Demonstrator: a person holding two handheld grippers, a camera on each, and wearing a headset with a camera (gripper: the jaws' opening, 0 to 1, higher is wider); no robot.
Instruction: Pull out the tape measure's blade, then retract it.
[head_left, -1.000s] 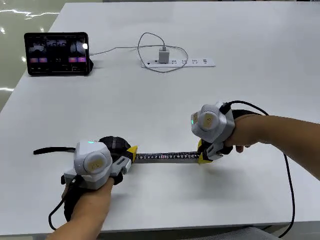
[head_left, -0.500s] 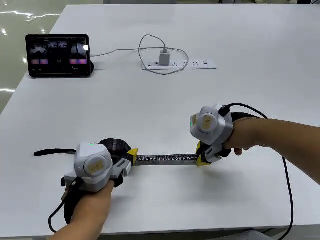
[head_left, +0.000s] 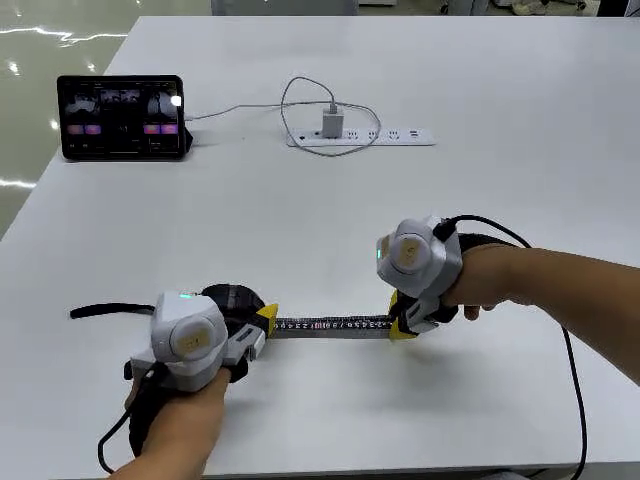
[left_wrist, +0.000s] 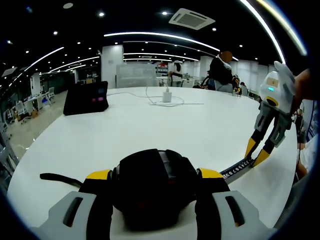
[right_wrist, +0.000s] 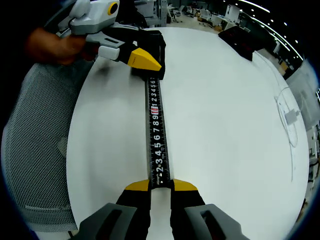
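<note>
The black round tape measure (head_left: 232, 300) (left_wrist: 152, 184) (right_wrist: 152, 46) lies on the white table near its front left. My left gripper (head_left: 262, 325) (left_wrist: 154, 174) is shut on its case, a yellow-tipped finger on each side. The blade (head_left: 330, 324) (right_wrist: 155, 135) (left_wrist: 236, 170) runs out flat to the right, its printed numbers showing. My right gripper (head_left: 401, 324) (right_wrist: 161, 185) is shut on the blade's free end, just above the table. A black wrist strap (head_left: 105, 310) (left_wrist: 60, 178) trails left from the case.
A tablet (head_left: 122, 103) (left_wrist: 92, 98) stands lit at the back left. A white power strip (head_left: 362, 136) with a charger and looped cable (left_wrist: 166, 96) lies at the back middle. The table's front edge (head_left: 400, 468) is close behind both hands. Cables hang from both grippers.
The stretch of blade between the two grippers looks slightly shorter than a second ago, with the right gripper a little closer to the case. The head camera has tipped, shifting the scene down.
</note>
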